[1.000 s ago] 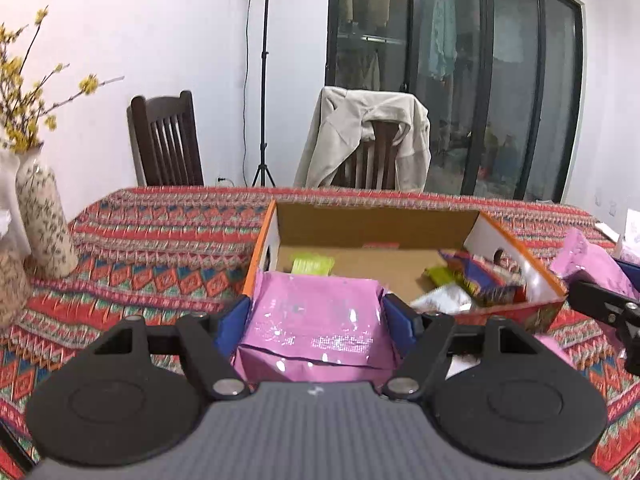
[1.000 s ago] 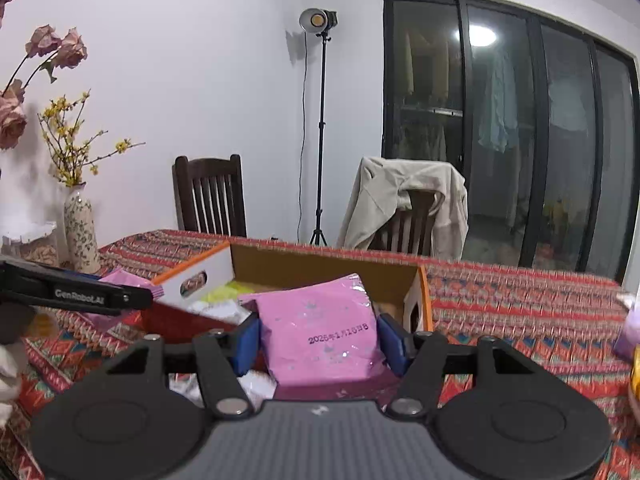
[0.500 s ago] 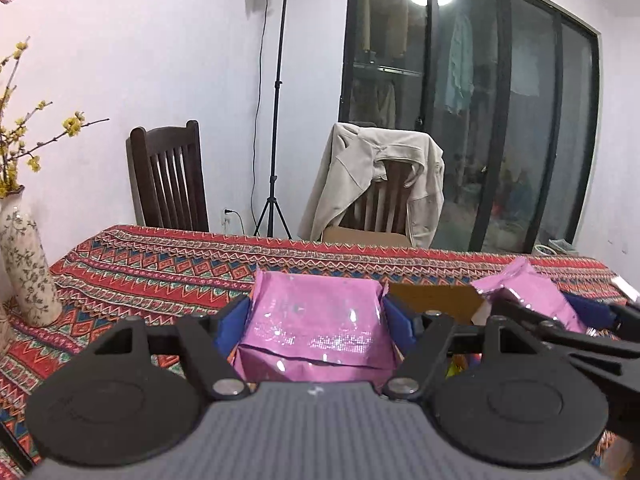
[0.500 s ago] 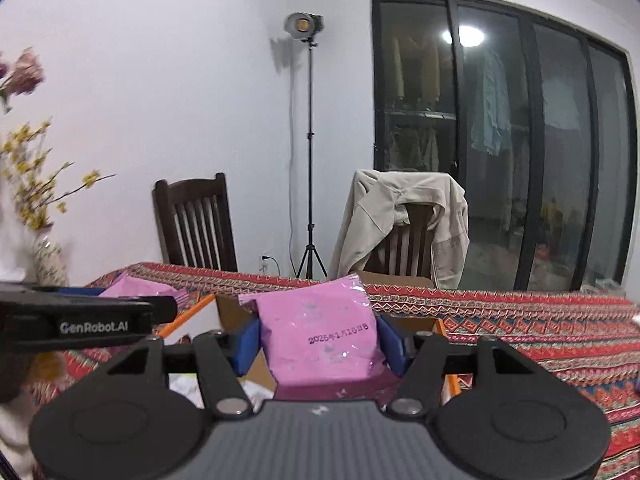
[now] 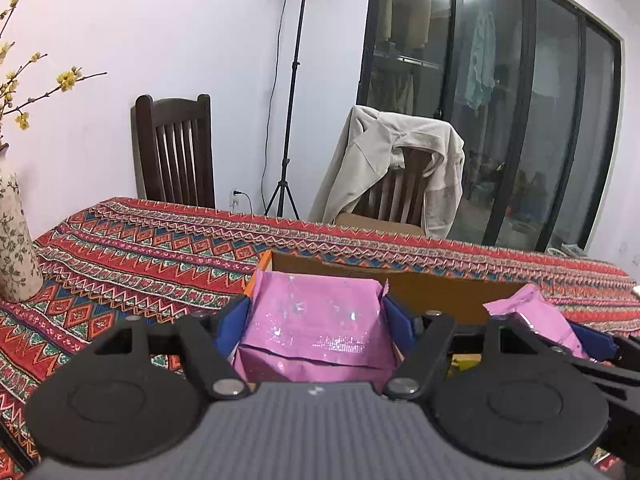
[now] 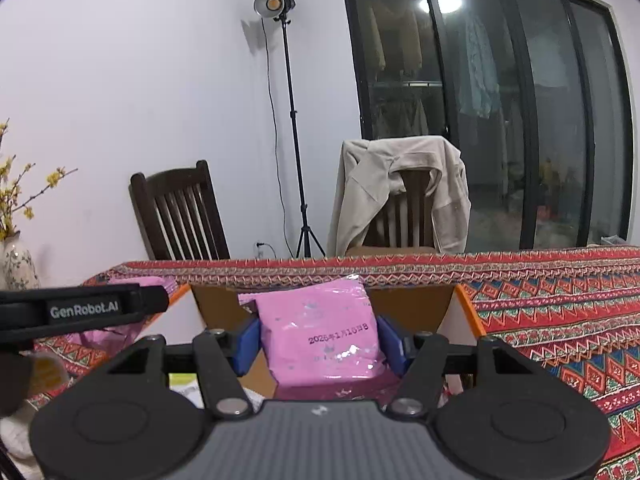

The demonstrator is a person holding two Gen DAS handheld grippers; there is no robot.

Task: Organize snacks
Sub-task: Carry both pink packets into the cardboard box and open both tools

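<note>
From my left wrist camera, my left gripper (image 5: pixel 316 320) is clamped on a pink snack packet (image 5: pixel 314 332), the blue pads pressing its two sides, and I hold it raised just over the near edge of the cardboard box (image 5: pixel 400 284) on the patterned tablecloth (image 5: pixel 140 256). Off to the right my other packet (image 5: pixel 532 320) shows in the second tool. The box floor is mostly hidden here, so I cannot count what is packed.

From my right wrist camera, my right gripper (image 6: pixel 318 340) is closed on a second pink packet (image 6: pixel 320 340), the one with a printed date, held above the open box (image 6: pixel 464 312). A pale green-white wrapper (image 6: pixel 184 384) lies low inside, so I judge some snacks are already in and these two remain to be set down. More may lie outside; I cannot tell.

Around: a flowered vase (image 5: pixel 16 240) at the left table edge, a dark wooden chair (image 6: pixel 180 212), a chair draped with a beige jacket (image 6: pixel 400 188), and a light stand (image 6: pixel 288 128). The main obstacle, I think, is my own tools crowding each other over one box.
</note>
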